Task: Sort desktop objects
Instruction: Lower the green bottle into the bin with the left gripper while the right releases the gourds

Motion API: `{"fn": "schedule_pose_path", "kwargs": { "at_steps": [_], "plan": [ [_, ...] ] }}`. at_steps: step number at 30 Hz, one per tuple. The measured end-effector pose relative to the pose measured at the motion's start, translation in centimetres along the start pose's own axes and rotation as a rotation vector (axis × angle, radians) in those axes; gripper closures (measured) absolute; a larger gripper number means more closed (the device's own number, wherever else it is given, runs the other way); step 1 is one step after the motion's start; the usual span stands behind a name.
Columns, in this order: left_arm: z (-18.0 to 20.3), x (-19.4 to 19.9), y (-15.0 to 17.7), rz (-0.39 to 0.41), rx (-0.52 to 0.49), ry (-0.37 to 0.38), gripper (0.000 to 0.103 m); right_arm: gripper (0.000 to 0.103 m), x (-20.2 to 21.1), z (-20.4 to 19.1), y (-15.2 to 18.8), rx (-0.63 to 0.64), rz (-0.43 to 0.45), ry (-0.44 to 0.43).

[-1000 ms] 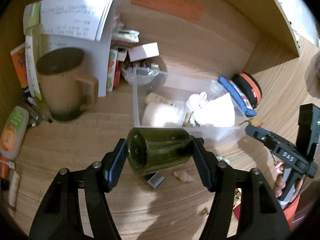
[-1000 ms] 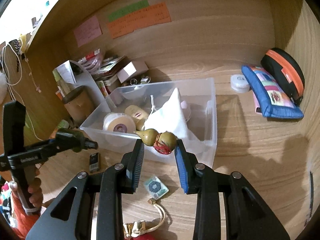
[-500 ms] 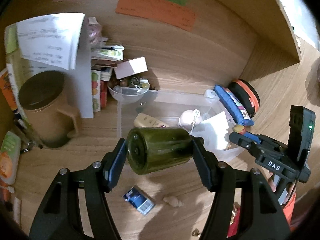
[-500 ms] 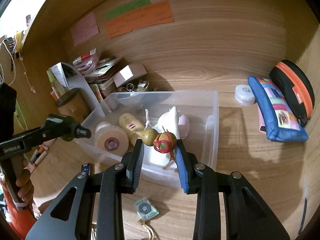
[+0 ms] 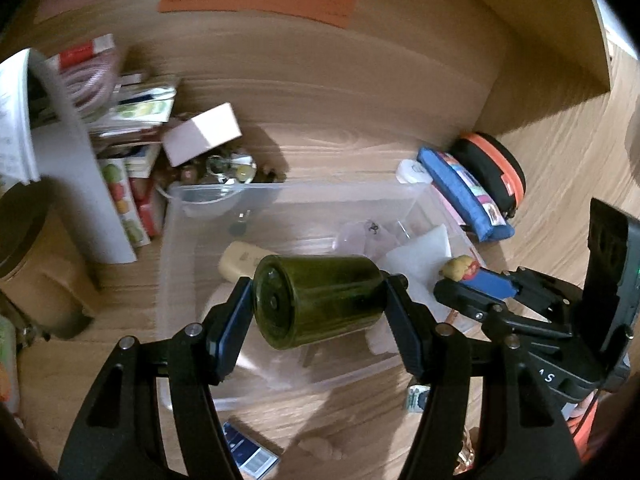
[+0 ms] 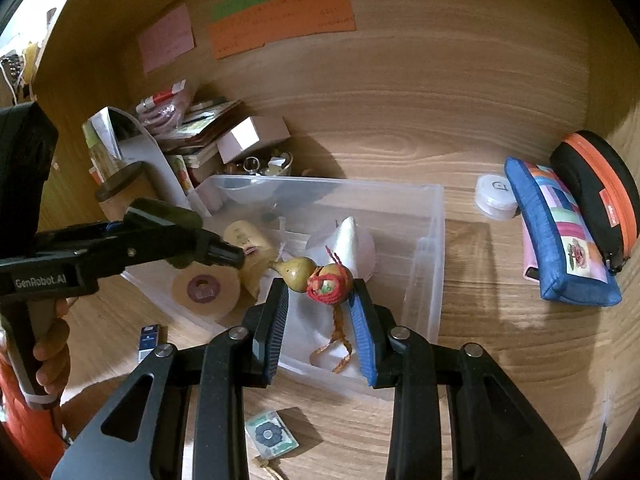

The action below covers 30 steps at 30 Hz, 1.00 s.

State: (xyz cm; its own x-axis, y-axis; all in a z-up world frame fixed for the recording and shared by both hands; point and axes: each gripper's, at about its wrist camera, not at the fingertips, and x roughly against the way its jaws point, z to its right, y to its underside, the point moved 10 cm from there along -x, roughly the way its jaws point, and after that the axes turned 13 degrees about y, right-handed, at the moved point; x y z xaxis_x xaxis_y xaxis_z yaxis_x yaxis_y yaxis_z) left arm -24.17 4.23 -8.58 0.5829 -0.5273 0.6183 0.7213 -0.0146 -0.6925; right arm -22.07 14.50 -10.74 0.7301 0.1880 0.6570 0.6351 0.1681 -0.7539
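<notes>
My left gripper (image 5: 318, 300) is shut on a dark green jar (image 5: 316, 304), held sideways over the clear plastic bin (image 5: 172, 264). My right gripper (image 6: 320, 292) is shut on a small brown gourd charm (image 6: 300, 274) with red cord and a braided tassel, held over the same bin (image 6: 432, 216). The bin holds a tape roll (image 6: 204, 288), a cream tube (image 6: 248, 240) and a white cone-shaped thing (image 6: 352, 240). Each gripper shows in the other's view: the right one (image 5: 476, 284) to my right, the left one (image 6: 236, 254) to my left.
A brown mug (image 5: 24, 248), a file stand with papers (image 5: 60, 136) and stacked boxes stand at the back left. A blue pouch (image 6: 560, 240), an orange-black case (image 6: 596, 192) and a white round tin (image 6: 496, 196) lie right. Small packets (image 6: 272, 436) lie in front of the bin.
Both grippers have moved forward with their loads, from the desk in front of the bin to above the bin's inside. Both stay shut.
</notes>
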Motion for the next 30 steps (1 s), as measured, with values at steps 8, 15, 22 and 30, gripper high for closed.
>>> {"fn": "schedule_pose_path", "kwargs": {
  "at_steps": [8, 15, 22, 30],
  "plan": [
    [1.2, -2.5, 0.3, -0.052, -0.045, -0.011, 0.039, 0.074, -0.8, 1.0, 0.2, -0.016, -0.006, 0.028],
    [1.3, -2.7, 0.6, -0.063, -0.090, -0.041, 0.038, 0.074, -0.8, 1.1, 0.2, 0.021, 0.007, 0.064],
    [1.4, -2.8, 1.0, -0.082, -0.123, -0.089, 0.033, 0.059, -0.5, 0.6, 0.3, 0.036, 0.006, 0.055],
    [0.8, -1.4, 1.0, -0.059, -0.099, -0.089, 0.032, 0.039, 1.2, 1.5, -0.6, 0.002, 0.062, 0.086]
  ]
}}
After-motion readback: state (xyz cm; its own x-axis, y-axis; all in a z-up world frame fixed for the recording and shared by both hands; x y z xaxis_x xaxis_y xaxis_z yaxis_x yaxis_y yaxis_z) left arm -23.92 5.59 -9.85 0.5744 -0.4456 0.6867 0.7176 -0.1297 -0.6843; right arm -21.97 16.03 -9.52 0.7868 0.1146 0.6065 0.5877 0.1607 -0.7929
